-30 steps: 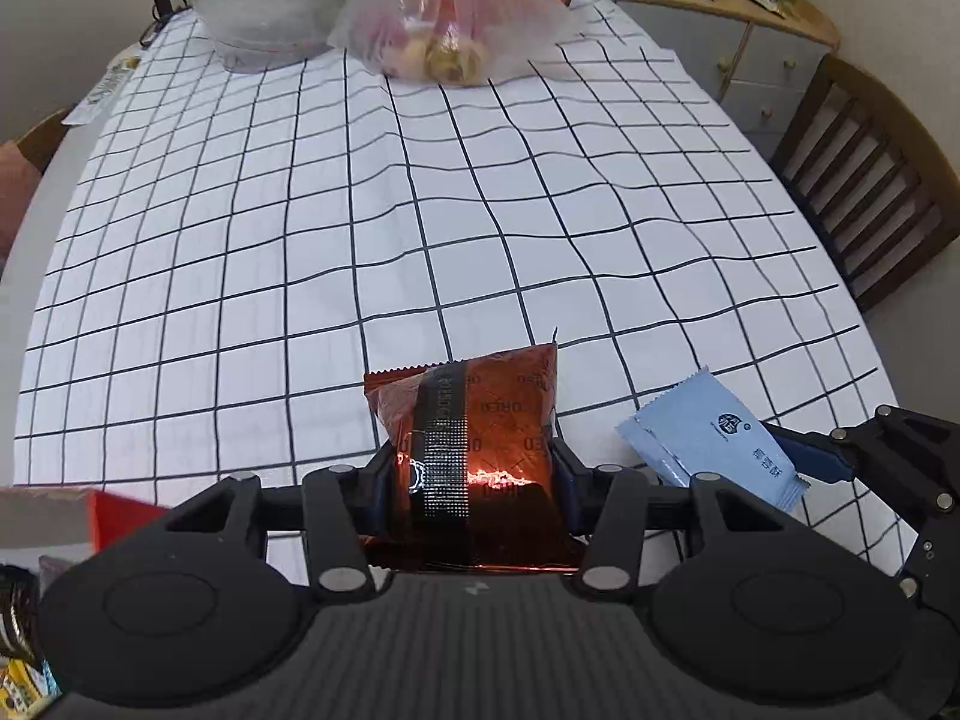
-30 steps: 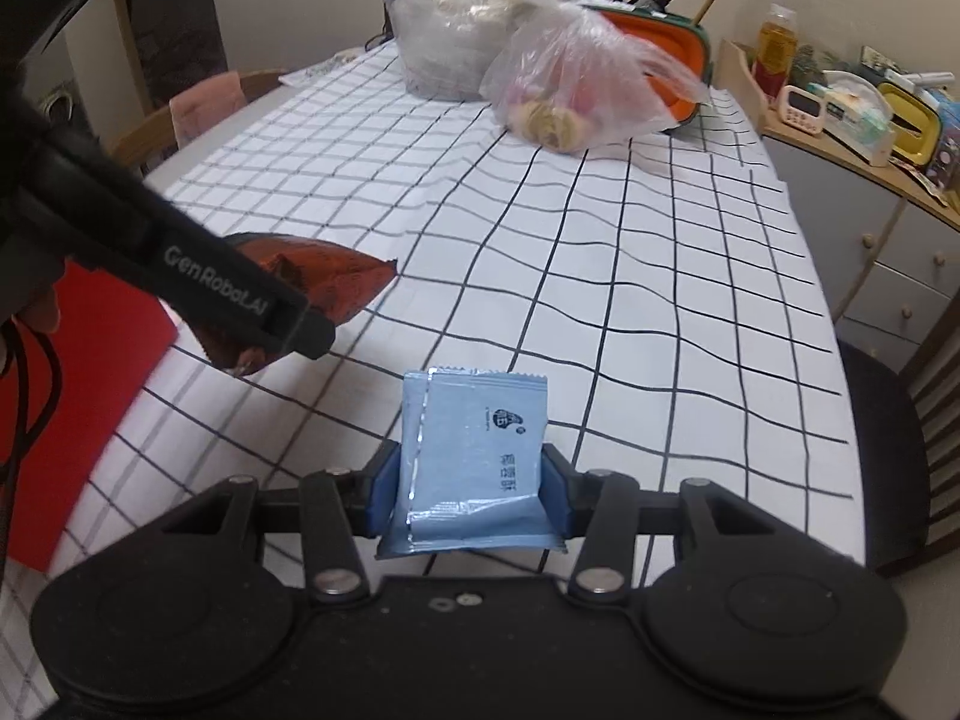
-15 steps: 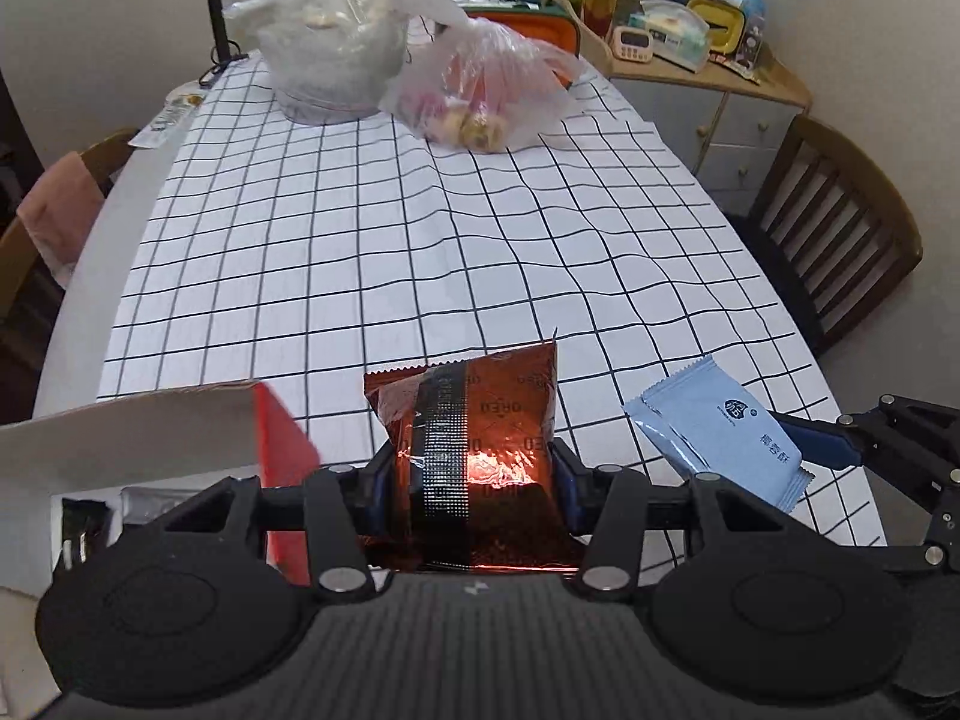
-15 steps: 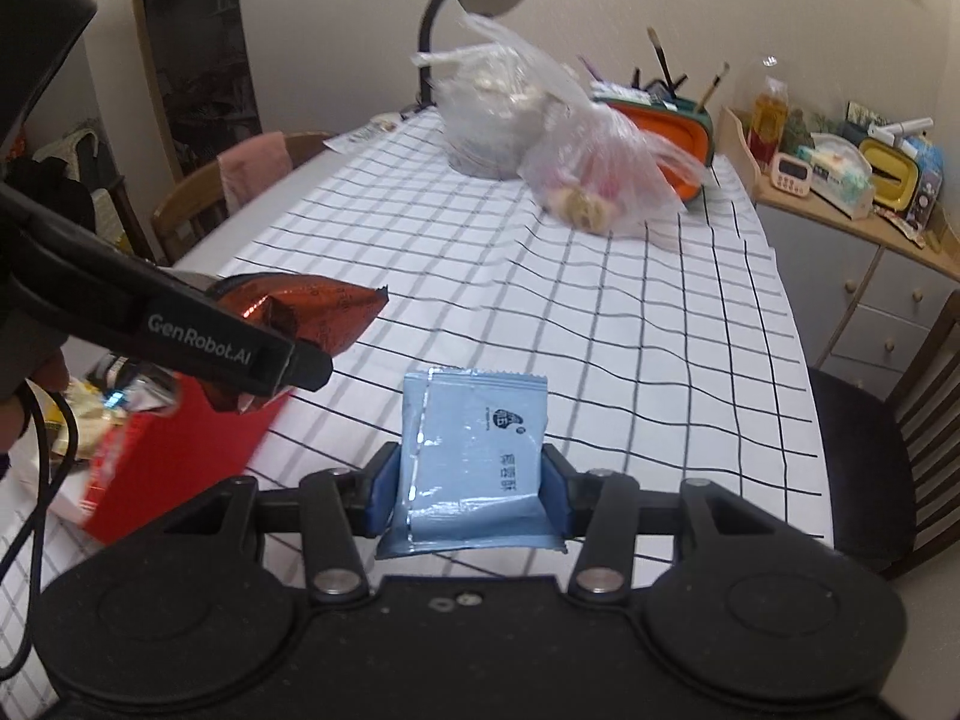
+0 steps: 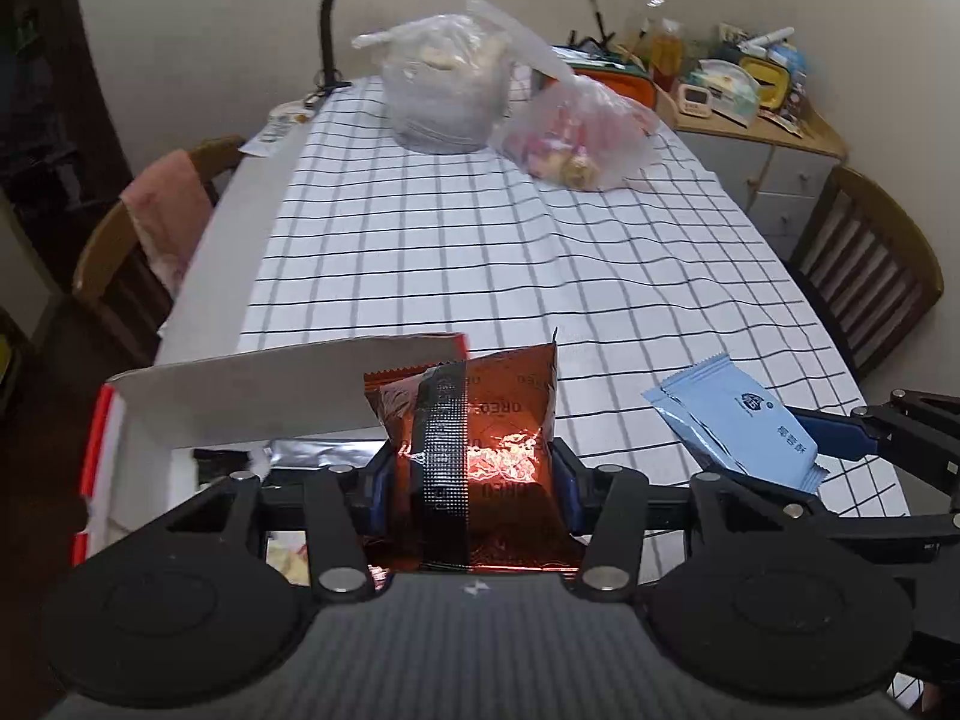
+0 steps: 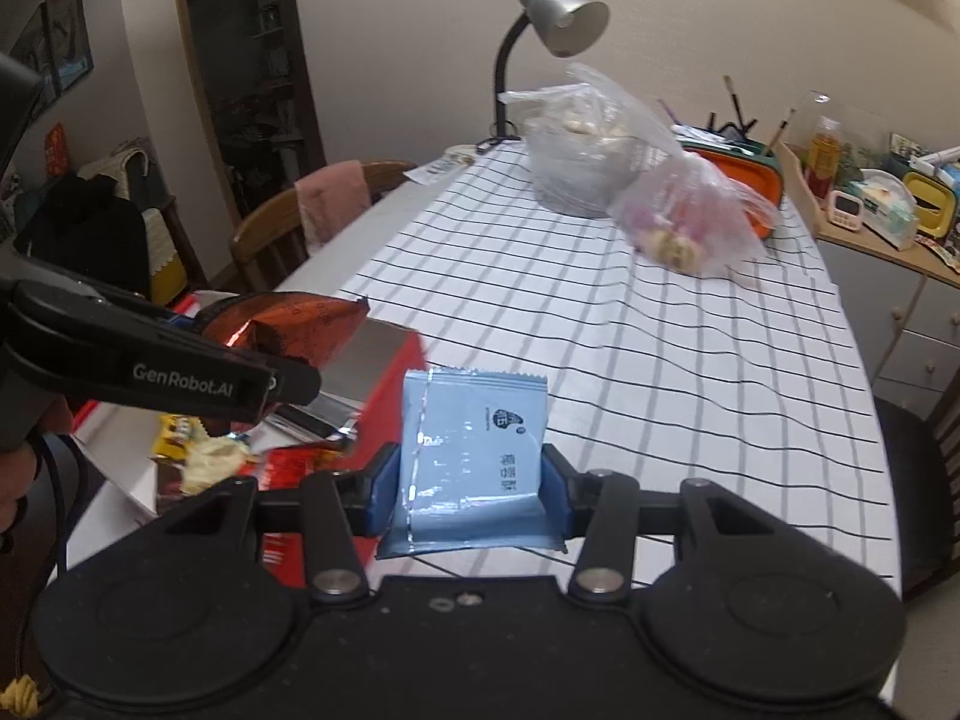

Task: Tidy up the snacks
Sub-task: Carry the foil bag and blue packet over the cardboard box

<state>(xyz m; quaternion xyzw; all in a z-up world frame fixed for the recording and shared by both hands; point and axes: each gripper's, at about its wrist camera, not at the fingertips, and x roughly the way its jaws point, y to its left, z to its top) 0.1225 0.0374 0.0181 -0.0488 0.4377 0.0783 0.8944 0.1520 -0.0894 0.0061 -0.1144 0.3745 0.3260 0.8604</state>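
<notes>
My left gripper [image 5: 474,480] is shut on a shiny orange-brown Oreo snack packet [image 5: 480,420] and holds it in the air over the near edge of a red box [image 5: 102,420] with a white flap. The same packet [image 6: 294,324] and the left gripper arm show at the left of the right wrist view. My right gripper [image 6: 471,486] is shut on a light blue snack packet [image 6: 474,438], held to the right of the box; it also shows in the left wrist view [image 5: 738,420]. The box [image 6: 390,372] holds several snack packets [image 6: 204,450].
The table carries a black-grid white cloth [image 5: 480,252]. Two clear plastic bags of food [image 5: 444,90] [image 5: 576,132] and a desk lamp [image 6: 552,18] stand at the far end. Wooden chairs stand at the left [image 5: 150,228] and right [image 5: 870,276]. A cluttered cabinet [image 5: 750,96] is at the back right.
Both grippers have risen and drawn back toward the near table edge with their packets. The red box has come into view under the left gripper, and the lamp now shows.
</notes>
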